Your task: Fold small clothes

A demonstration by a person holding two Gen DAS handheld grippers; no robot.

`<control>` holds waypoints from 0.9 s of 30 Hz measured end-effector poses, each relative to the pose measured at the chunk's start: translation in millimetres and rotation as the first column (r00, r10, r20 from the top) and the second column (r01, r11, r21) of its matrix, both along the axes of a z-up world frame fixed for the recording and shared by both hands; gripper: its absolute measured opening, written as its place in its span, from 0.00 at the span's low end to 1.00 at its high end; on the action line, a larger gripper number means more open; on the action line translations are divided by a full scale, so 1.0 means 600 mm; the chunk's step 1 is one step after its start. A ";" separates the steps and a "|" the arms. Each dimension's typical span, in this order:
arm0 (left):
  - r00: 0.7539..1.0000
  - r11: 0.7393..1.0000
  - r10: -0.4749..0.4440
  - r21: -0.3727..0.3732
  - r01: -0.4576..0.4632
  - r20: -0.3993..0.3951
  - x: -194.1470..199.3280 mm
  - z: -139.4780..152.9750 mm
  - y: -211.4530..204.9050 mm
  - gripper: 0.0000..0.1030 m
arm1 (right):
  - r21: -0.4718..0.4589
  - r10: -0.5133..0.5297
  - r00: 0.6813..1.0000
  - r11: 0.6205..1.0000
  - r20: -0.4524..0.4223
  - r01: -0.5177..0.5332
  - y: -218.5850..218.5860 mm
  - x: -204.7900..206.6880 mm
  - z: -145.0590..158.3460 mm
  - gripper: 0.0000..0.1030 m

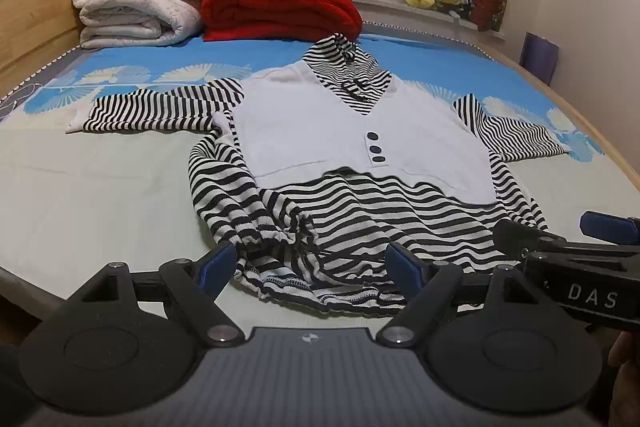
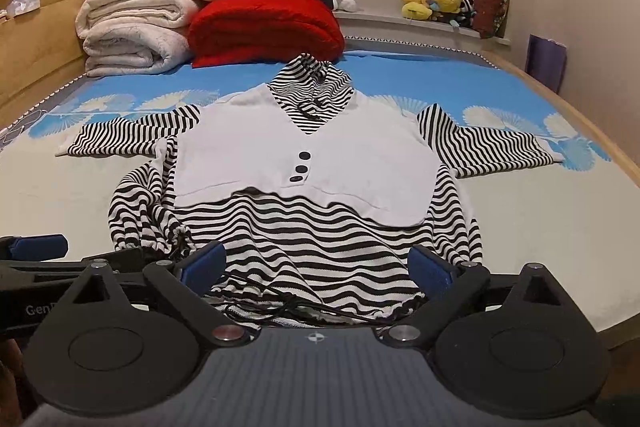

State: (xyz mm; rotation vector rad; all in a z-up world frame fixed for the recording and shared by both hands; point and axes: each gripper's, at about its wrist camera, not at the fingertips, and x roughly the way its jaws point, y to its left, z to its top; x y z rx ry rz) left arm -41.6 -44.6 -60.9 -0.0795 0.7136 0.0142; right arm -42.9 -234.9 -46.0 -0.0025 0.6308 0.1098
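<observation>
Striped top with the white vest panel lies flat on the bed, front up, both sleeves spread out to the sides, hood toward the folded blankets and red quilt at the headboard. I've got my left gripper low at the near hem, fingers spread wide with the gathered drawstring edge lying between them, nothing pinched. My right gripper sits just beside it, also released, its blue pads either side of the striped hem and the loose black cord. From the left wrist view I can see the right gripper's fingers poking in at the right edge.
</observation>
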 end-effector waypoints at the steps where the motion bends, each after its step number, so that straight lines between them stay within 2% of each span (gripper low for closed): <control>1: 1.000 1.000 0.000 0.001 0.000 -0.001 0.000 -0.001 -0.001 0.83 | 0.000 0.000 1.000 1.000 0.000 0.000 0.000 0.000 0.000 0.94; 27: 1.000 1.000 0.004 0.007 -0.004 -0.010 0.000 -0.019 -0.007 0.83 | 0.001 -0.011 1.000 1.000 -0.001 0.011 0.000 0.001 -0.003 0.94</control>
